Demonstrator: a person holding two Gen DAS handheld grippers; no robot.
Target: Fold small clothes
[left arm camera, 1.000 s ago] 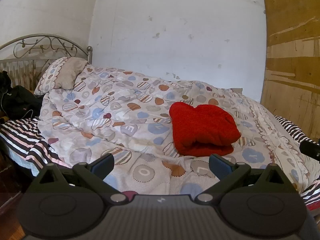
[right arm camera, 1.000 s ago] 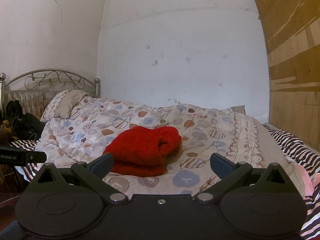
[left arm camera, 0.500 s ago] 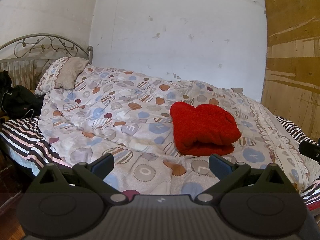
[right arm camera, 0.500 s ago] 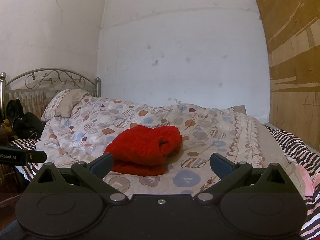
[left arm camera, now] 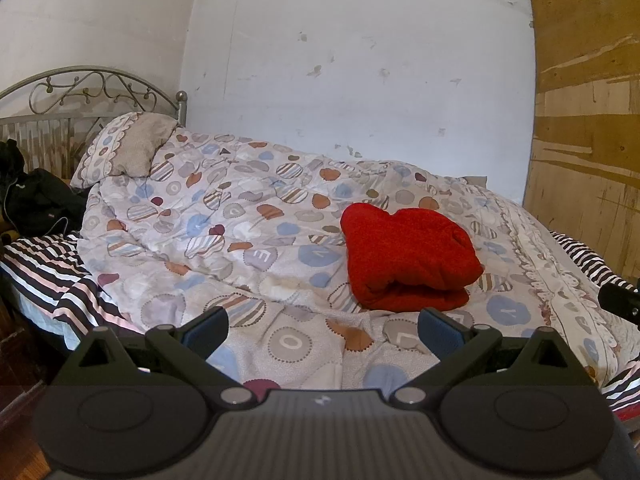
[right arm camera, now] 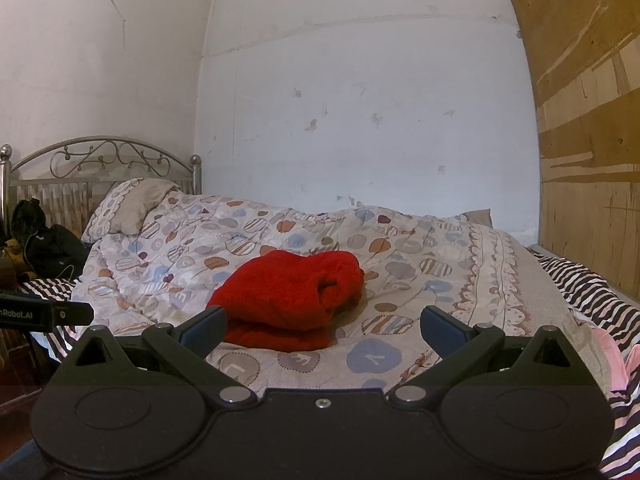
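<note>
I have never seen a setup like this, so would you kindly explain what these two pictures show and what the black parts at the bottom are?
Each picture comes from a camera mounted on a handheld gripper, looking forward along its fingers. The black parts are those tools: the left gripper in one view, the right gripper in the other. Both have their jaws spread wide and hold nothing. Ahead is a bed with a patterned quilt, a pillow at the head, and a folded red garment lying on the quilt, untouched by either tool. A dark bag sits at the left.
</note>
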